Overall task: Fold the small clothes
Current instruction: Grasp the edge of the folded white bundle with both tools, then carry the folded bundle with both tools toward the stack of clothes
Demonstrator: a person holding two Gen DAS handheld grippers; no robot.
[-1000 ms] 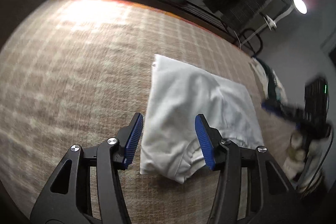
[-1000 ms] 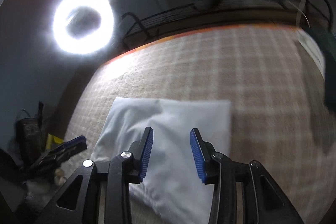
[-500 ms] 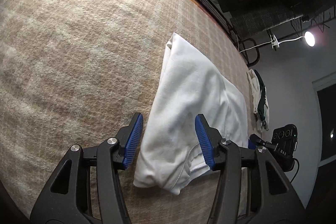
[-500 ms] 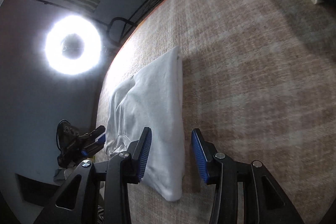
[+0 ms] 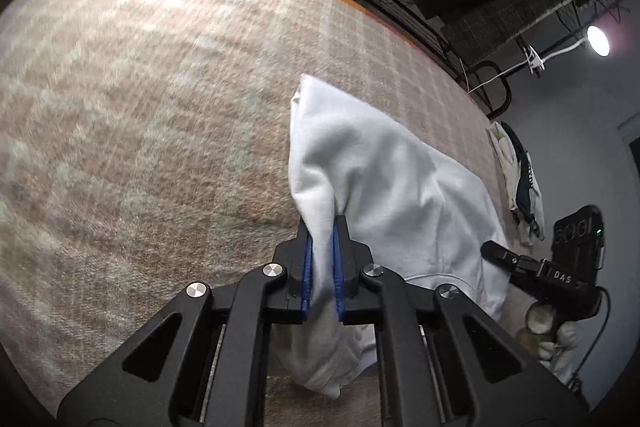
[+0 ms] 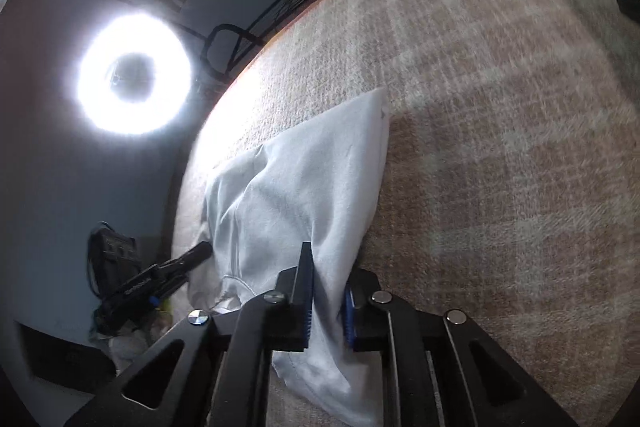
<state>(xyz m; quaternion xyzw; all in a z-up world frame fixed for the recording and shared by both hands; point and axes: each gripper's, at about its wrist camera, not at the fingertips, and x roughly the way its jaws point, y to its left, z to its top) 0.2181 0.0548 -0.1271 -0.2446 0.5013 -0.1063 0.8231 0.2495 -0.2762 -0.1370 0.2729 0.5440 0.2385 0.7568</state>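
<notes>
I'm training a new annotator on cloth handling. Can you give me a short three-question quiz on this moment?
1. True or false: the left gripper has its blue pads closed on a pinch of the white cotton garment.
2. What covers the surface that the garment lies on? A) bare wood B) a beige checked woven blanket C) a blue plastic sheet
3. What sits between the pads of the right gripper?

Key
1. True. The jaws have just been closing, and fabric is bunched between them.
2. B: the beige checked woven blanket.
3. A fold of the same white garment, near its edge; these jaws too have just been closing.
</notes>
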